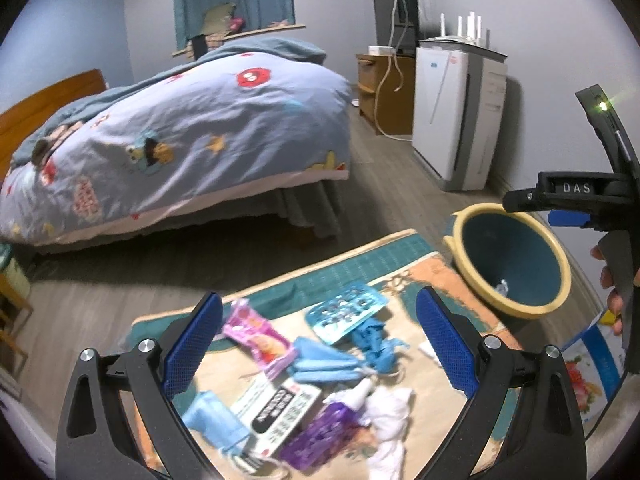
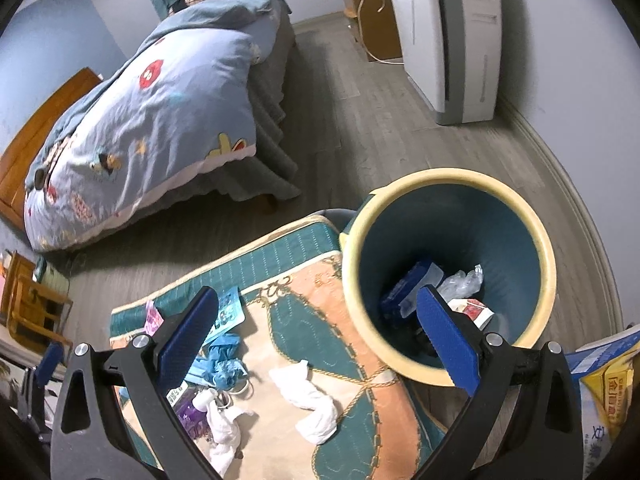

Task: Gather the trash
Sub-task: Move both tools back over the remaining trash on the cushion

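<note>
Trash lies scattered on a patterned rug: a pink wrapper, a blue blister pack, blue crumpled pieces, a black-and-white box, a purple wrapper and white tissue. My left gripper hangs open above this pile, holding nothing. A teal bin with a cream rim stands at the rug's right edge, with wrappers and a blue packet inside. My right gripper is open and empty, straddling the bin's near rim.
A bed with a blue cartoon quilt fills the left. A white air purifier and a wooden cabinet stand along the right wall. A printed bag lies at the far right. Bare wood floor lies between.
</note>
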